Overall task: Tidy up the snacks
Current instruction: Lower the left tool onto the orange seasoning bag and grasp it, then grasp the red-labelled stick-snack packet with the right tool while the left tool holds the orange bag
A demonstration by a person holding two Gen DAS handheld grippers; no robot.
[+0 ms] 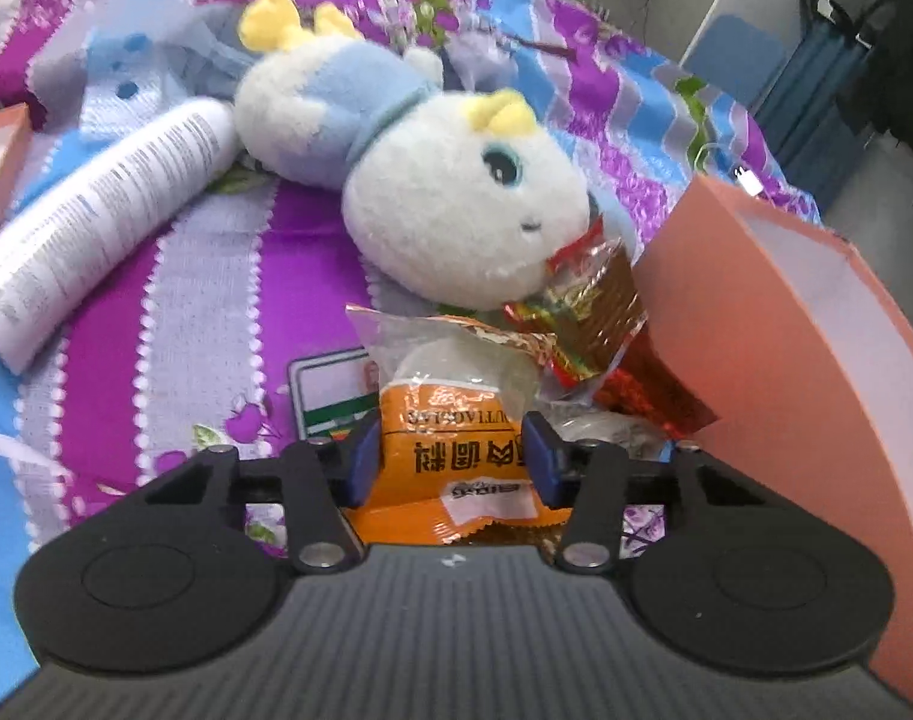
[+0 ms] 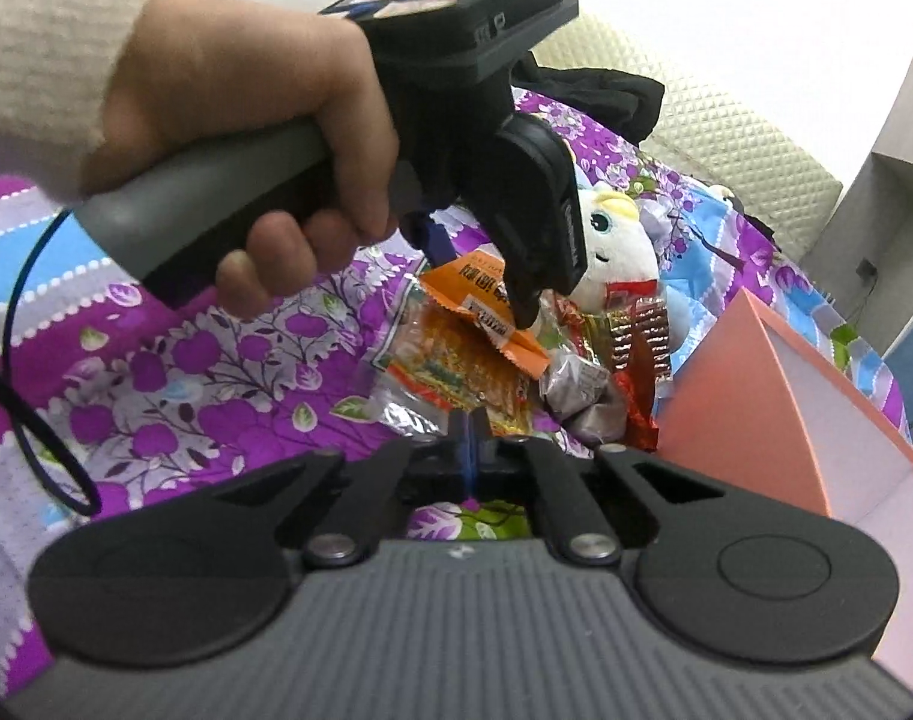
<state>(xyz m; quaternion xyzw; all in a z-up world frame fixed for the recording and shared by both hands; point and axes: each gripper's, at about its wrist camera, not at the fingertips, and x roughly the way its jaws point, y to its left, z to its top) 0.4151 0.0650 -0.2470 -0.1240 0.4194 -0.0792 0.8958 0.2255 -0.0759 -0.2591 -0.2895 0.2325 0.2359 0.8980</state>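
An orange snack packet (image 1: 456, 450) with printed characters lies between the blue pads of my left gripper (image 1: 453, 450), which press on its two sides. From the right wrist view that gripper (image 2: 474, 276) is held by a hand (image 2: 246, 120) over the snack pile, on the same orange packet (image 2: 522, 351). My right gripper (image 2: 469, 438) is shut, its tips at the lower edge of a clear packet of yellow sticks (image 2: 456, 372); whether film is pinched I cannot tell. Red and gold packets (image 1: 594, 300) (image 2: 642, 330) lean by an open pink box (image 1: 756, 330) (image 2: 738, 384).
A white and blue plush toy (image 1: 456, 198) (image 2: 612, 246) lies just behind the pile on the purple patterned bedspread (image 1: 216, 312). A white tube (image 1: 96, 228), a card (image 1: 330, 390) and another pink box (image 1: 0, 162) lie to the left. A silver packet (image 2: 582, 396) sits in the pile.
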